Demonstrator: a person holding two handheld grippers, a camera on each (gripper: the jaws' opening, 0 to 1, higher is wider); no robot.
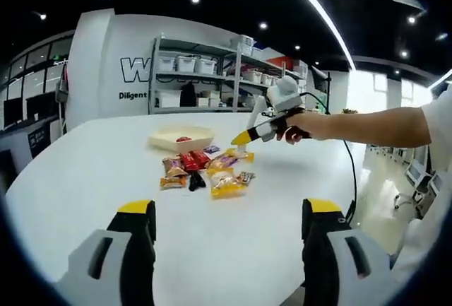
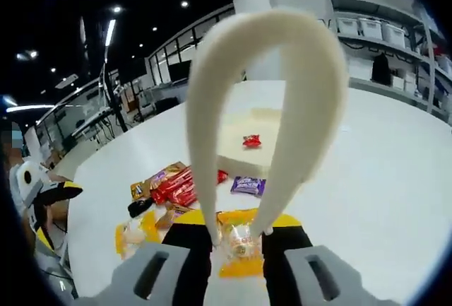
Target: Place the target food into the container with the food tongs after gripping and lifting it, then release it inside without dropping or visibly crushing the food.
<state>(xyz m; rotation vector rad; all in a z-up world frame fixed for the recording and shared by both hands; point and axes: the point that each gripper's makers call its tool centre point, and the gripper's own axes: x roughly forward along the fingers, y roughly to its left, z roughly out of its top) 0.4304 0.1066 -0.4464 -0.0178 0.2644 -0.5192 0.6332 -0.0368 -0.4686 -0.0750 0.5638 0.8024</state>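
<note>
In the left gripper view, the left gripper [image 1: 224, 230] was held low over the white surface [image 1: 85, 179] with its jaws spread wide and nothing between them. Beyond it, a heap of snack packets [image 1: 203, 172] was seen on the surface, with the cream container [image 1: 181, 138] just behind, a red packet [image 1: 183, 138] lying inside. The right gripper [image 1: 244, 137] was held over the heap by a hand [image 1: 304, 126]. In the right gripper view, the right gripper [image 2: 236, 234] was closed narrowly on cream food tongs [image 2: 272, 101], whose tips were poised at a yellow-wrapped food packet [image 2: 239, 242]. On the far wall, "Diligent" [image 1: 133, 95] could be read.
</note>
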